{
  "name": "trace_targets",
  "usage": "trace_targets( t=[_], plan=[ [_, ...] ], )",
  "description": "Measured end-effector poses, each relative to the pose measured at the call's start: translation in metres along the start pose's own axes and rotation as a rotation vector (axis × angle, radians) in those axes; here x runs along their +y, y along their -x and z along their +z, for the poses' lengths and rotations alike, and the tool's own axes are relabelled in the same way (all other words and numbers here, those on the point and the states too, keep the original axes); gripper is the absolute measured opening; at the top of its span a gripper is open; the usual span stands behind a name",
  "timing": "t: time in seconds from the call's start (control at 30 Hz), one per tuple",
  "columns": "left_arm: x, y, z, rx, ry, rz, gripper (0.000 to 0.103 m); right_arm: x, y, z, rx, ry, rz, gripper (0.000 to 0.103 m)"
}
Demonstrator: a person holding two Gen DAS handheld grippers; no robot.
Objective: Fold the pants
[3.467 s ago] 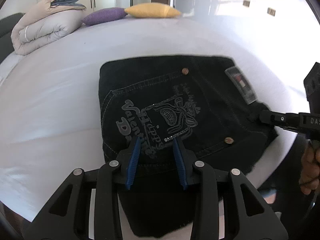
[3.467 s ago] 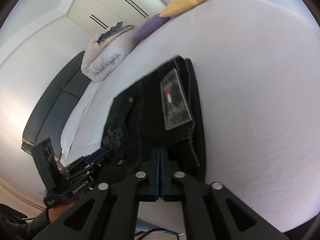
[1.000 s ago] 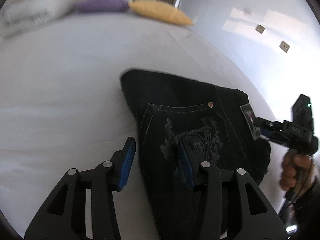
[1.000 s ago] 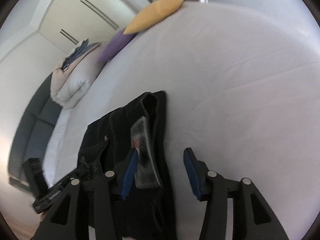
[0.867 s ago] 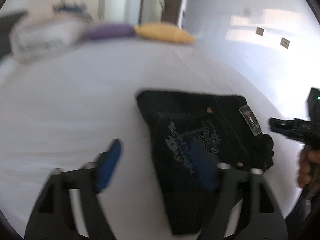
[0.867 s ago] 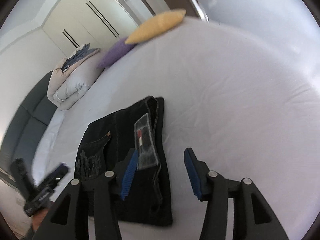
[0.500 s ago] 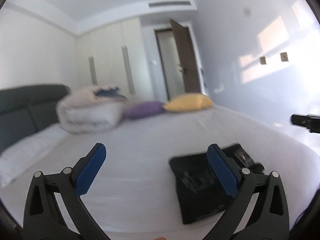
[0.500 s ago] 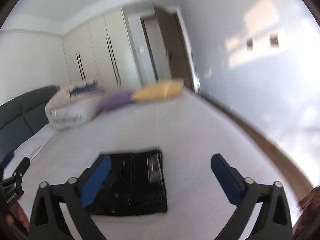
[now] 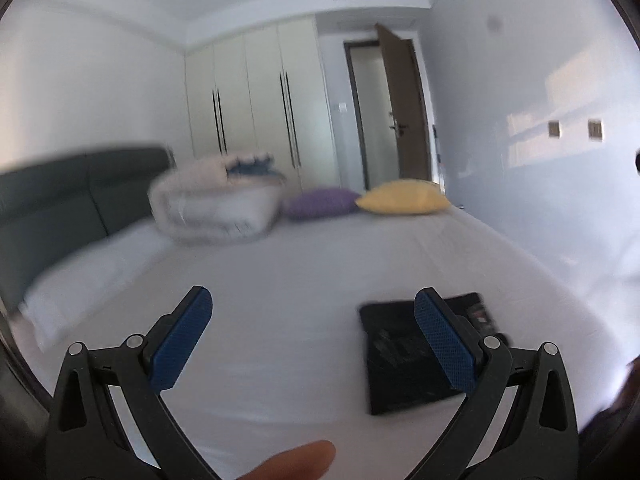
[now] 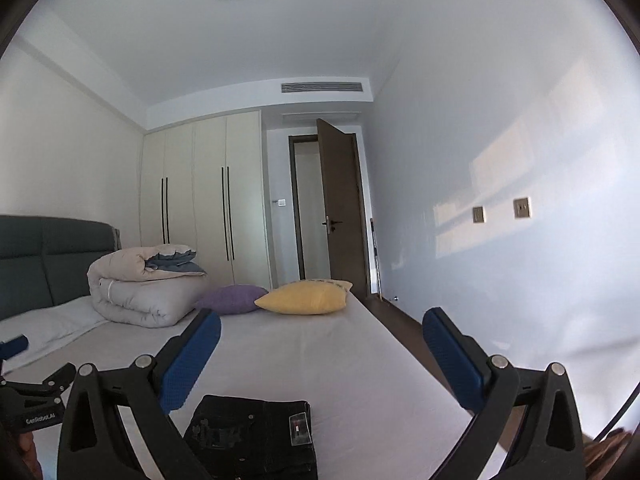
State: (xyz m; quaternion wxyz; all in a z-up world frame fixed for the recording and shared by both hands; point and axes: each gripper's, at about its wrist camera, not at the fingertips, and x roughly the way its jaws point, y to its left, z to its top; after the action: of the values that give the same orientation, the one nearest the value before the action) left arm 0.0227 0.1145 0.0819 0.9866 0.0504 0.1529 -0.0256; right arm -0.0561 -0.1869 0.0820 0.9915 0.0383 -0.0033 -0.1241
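The black jeans (image 9: 404,356) lie folded into a compact rectangle on the white bed (image 9: 288,280), near its front right part. They also show low in the right wrist view (image 10: 256,436), with a clear tag on top. My left gripper (image 9: 314,320) is wide open and empty, raised above the bed, left of and apart from the jeans. My right gripper (image 10: 320,344) is wide open and empty, raised well above the jeans. The left gripper's body (image 10: 32,400) shows at the left edge of the right wrist view.
A rolled duvet (image 10: 144,292), a purple pillow (image 10: 232,298) and a yellow pillow (image 10: 304,296) lie at the bed's far end. A dark headboard (image 10: 48,256) stands left. The wardrobe (image 10: 208,200) and an open door (image 10: 340,208) are behind. Floor runs along the bed's right side.
Both grippers opened wide, let go of the jeans and lifted back away from the bed. The jeans stay folded where they lay.
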Motion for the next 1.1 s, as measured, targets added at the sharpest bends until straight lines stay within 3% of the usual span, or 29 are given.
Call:
trace_targets(
  t=[0.1, 0.3, 0.43, 0.53, 0.7, 1.1],
  plan=[
    [0.005, -0.001, -0.01, 0.062, 0.058, -0.05, 0.103, 0.002, 0.001, -0.002, 0.048, -0.007, 0.026, 0.103],
    [-0.001, -0.025, -0.047, 0.224, 0.071, -0.064, 0.103, 0.007, -0.023, -0.03, 0.304, -0.027, 0.027, 0.103],
    [-0.01, -0.035, -0.071, 0.283, 0.055, -0.068, 0.103, 0.006, -0.044, -0.057, 0.462, -0.083, 0.031, 0.103],
    [-0.015, -0.047, -0.087, 0.324, 0.053, -0.08, 0.103, 0.012, -0.05, -0.076, 0.538, -0.057, 0.019, 0.103],
    [-0.015, -0.081, -0.106, 0.372, 0.05, -0.087, 0.103, 0.023, -0.051, -0.102, 0.601, -0.022, 0.03, 0.103],
    [-0.013, -0.099, -0.121, 0.425, 0.066, -0.098, 0.103, 0.031, -0.056, -0.116, 0.651, 0.017, 0.031, 0.103]
  ],
)
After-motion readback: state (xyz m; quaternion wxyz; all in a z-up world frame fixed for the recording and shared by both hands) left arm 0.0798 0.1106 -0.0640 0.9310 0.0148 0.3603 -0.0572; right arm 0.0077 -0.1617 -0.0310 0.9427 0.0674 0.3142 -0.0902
